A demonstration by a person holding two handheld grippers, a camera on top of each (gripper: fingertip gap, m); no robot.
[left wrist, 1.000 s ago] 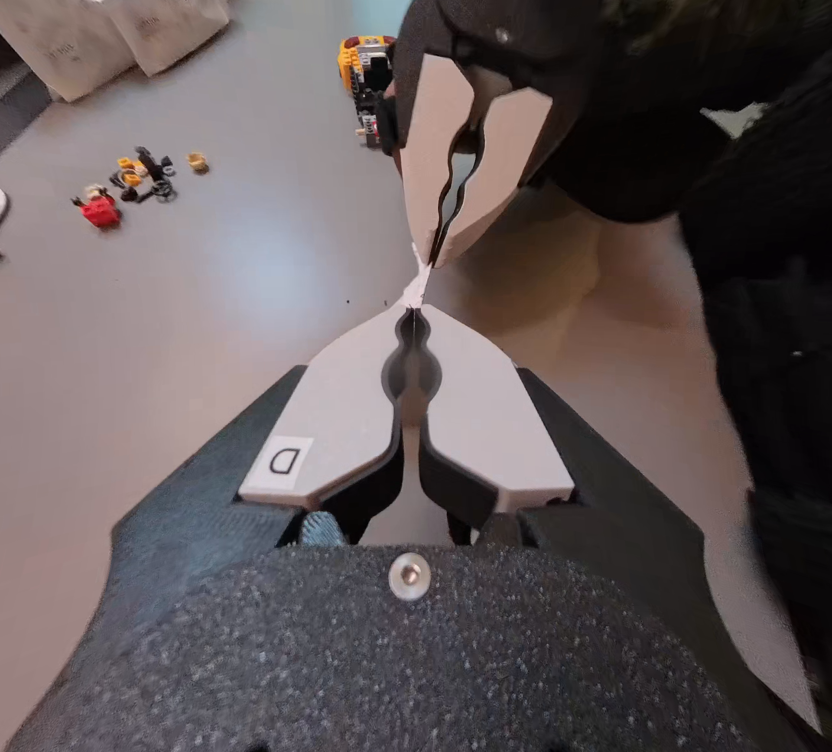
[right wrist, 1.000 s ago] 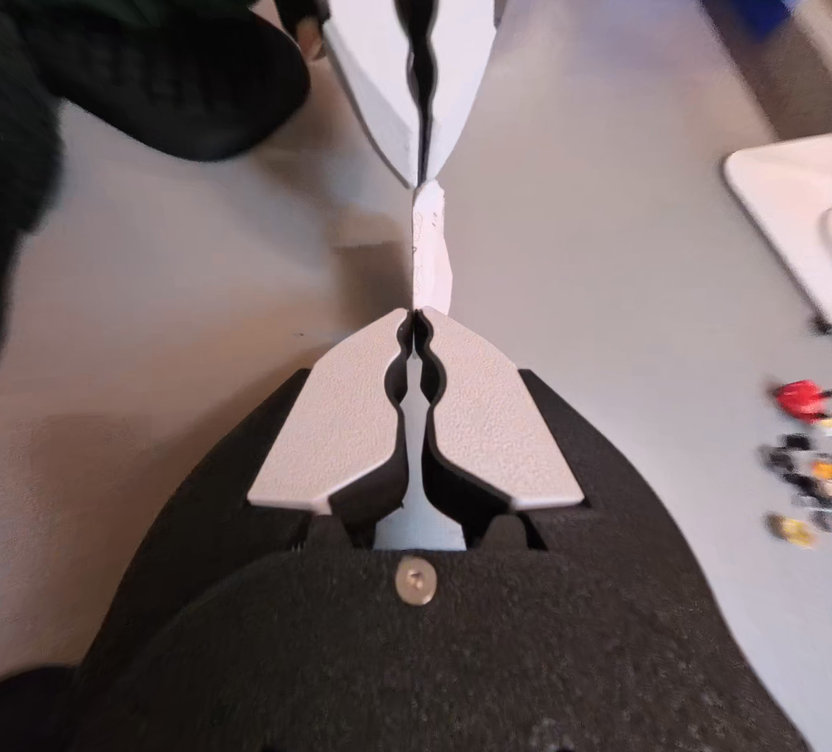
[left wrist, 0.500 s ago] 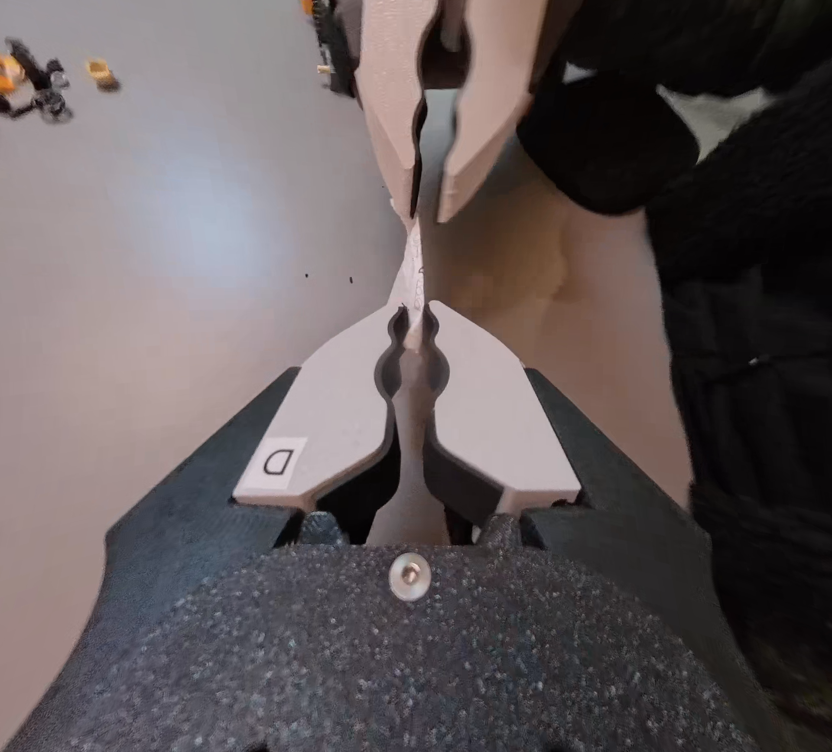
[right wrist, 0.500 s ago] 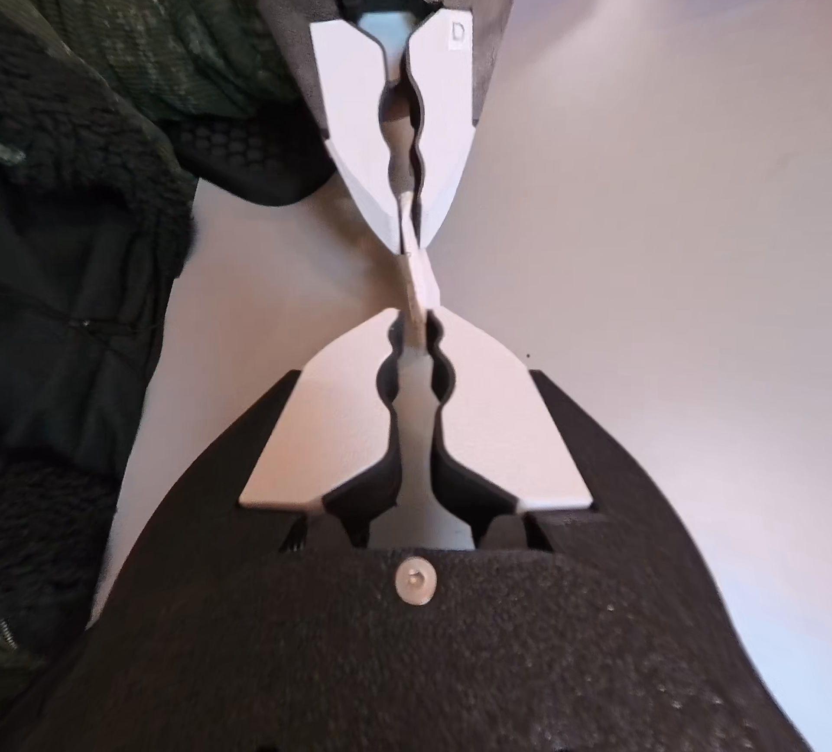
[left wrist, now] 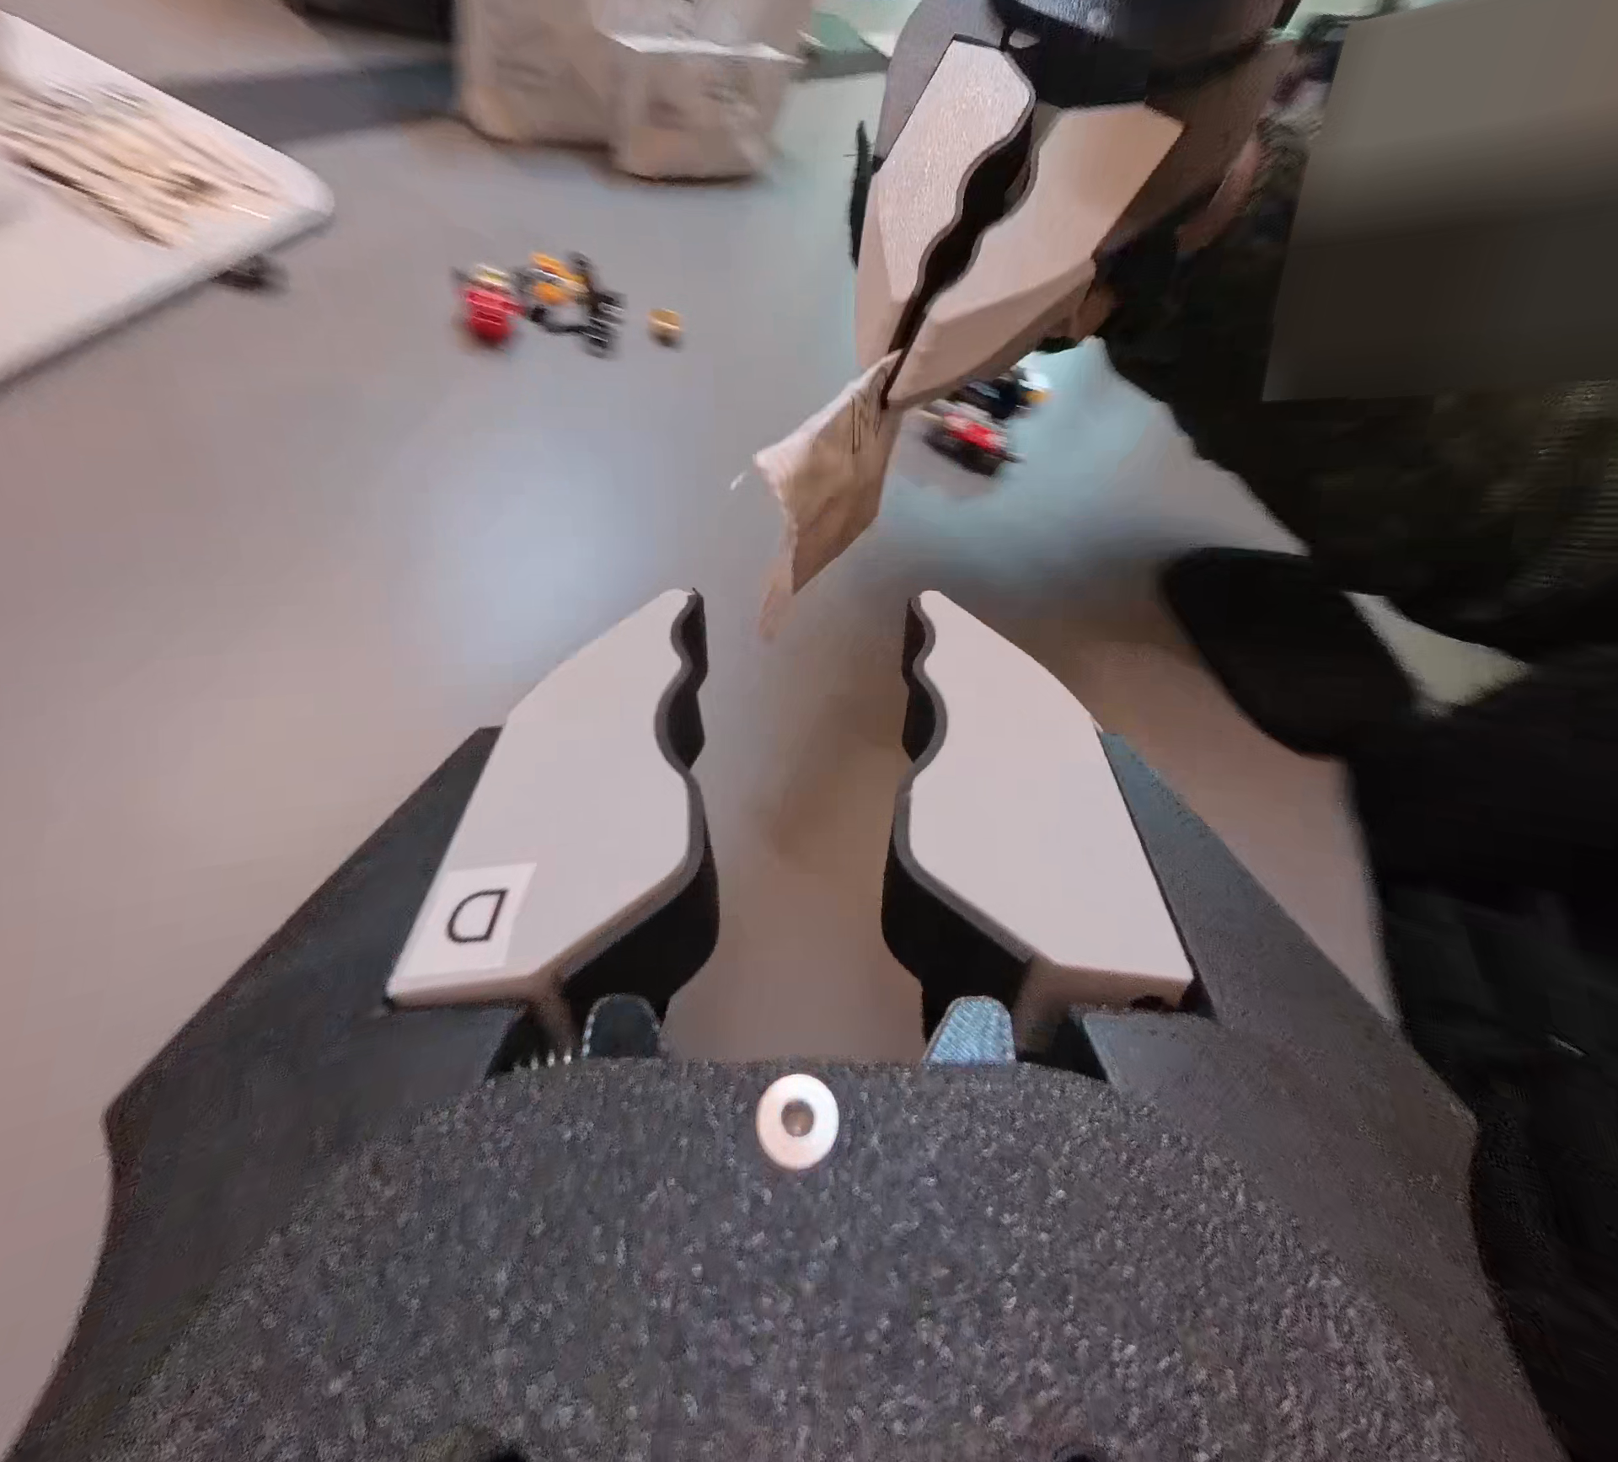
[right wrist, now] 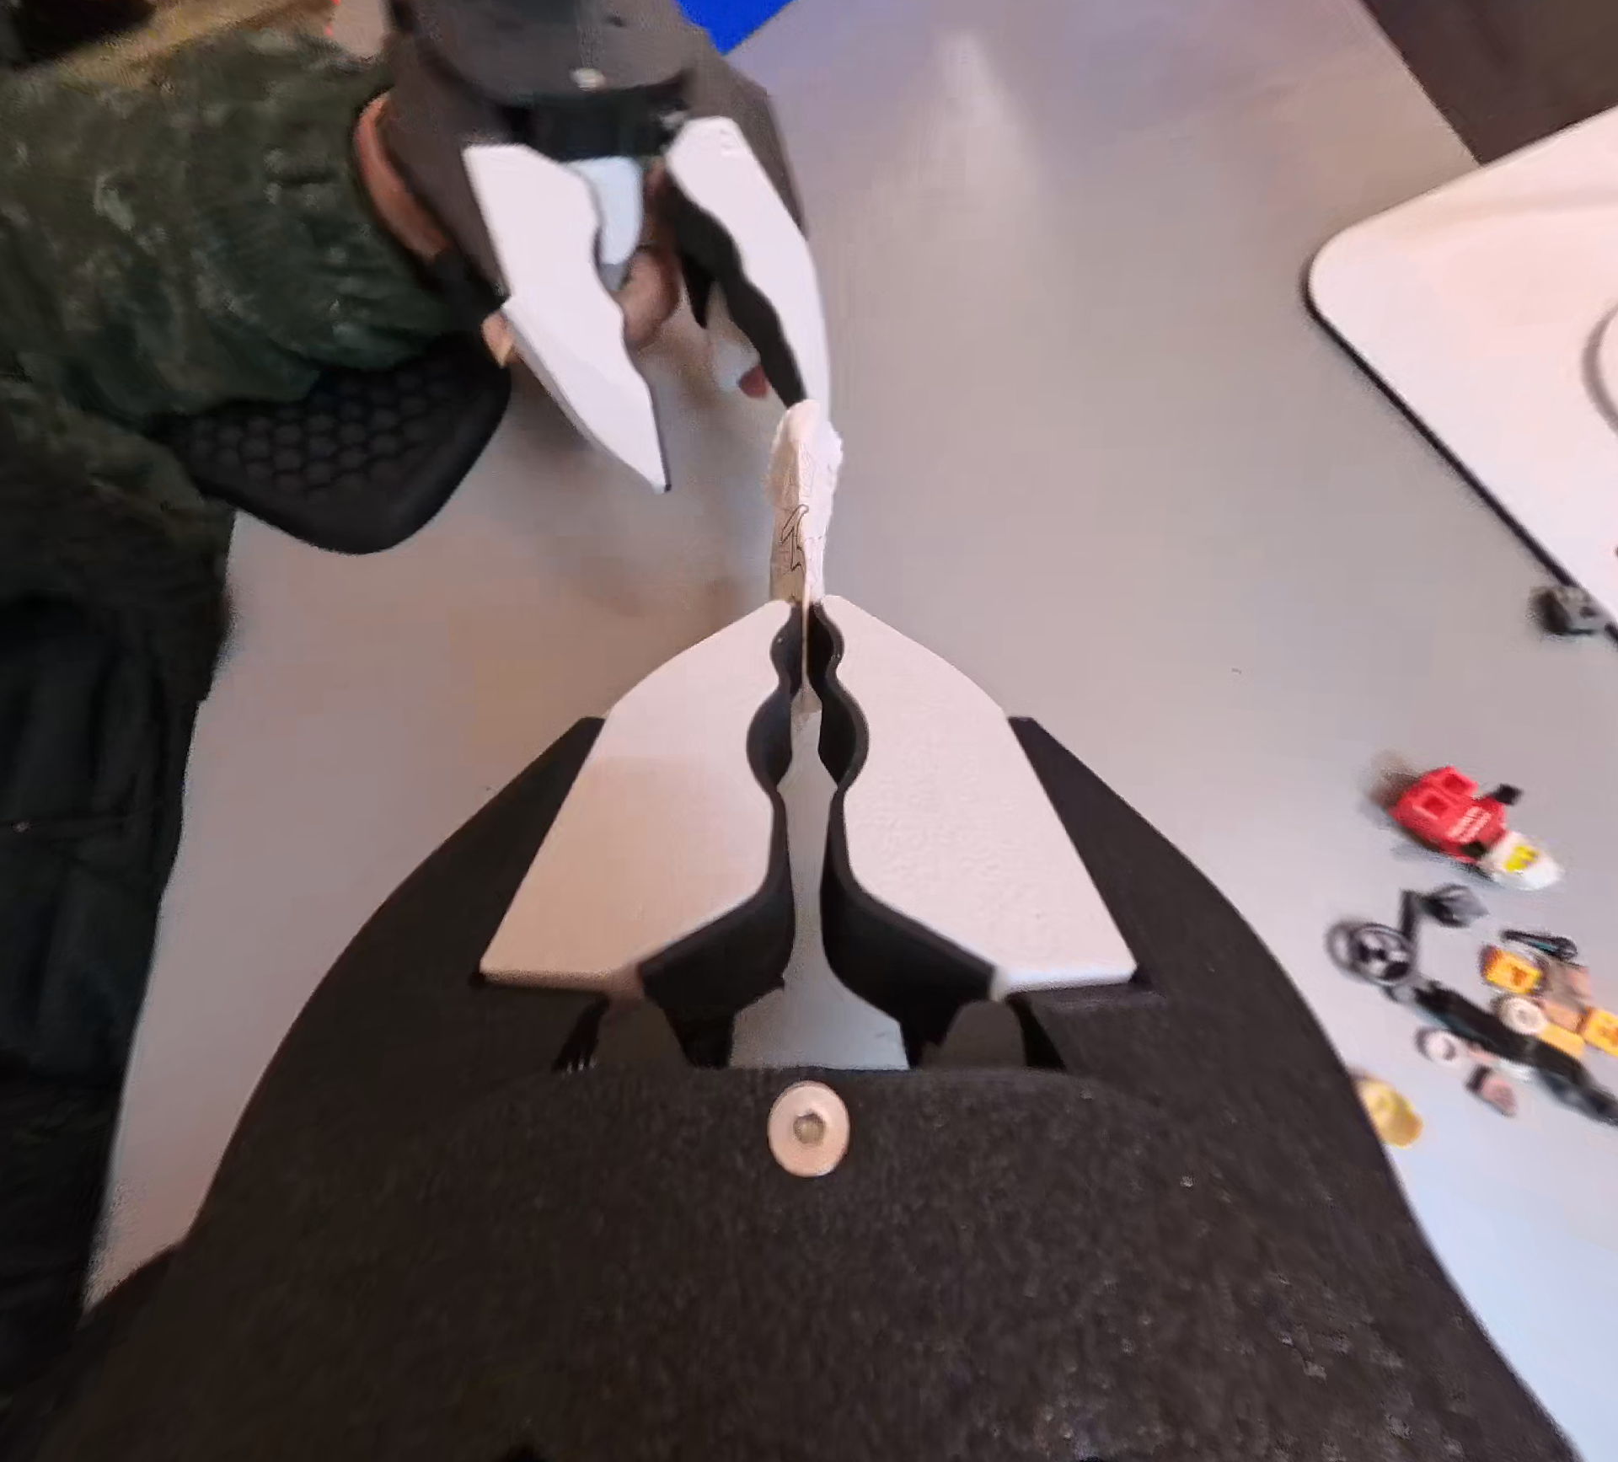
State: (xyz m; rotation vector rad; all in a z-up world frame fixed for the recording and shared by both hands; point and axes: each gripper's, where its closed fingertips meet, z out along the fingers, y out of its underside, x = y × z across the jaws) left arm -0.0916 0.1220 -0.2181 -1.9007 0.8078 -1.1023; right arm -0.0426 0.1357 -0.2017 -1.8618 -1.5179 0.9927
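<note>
Our right gripper (right wrist: 801,614) pinches a white paper scrap (right wrist: 801,509) above the grey table (right wrist: 1094,369); our left gripper (left wrist: 801,614) gapes beside it.

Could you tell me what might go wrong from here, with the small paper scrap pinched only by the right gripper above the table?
1. The right gripper pinches the paper scrap only by one end at its fingertips, so the scrap could slip out.
2. The left gripper stands open with the scrap's free end hanging just ahead of its fingers; closing there might crumple or miss it.
3. If dropped, the scrap could land among the small toy parts on the table.
</note>
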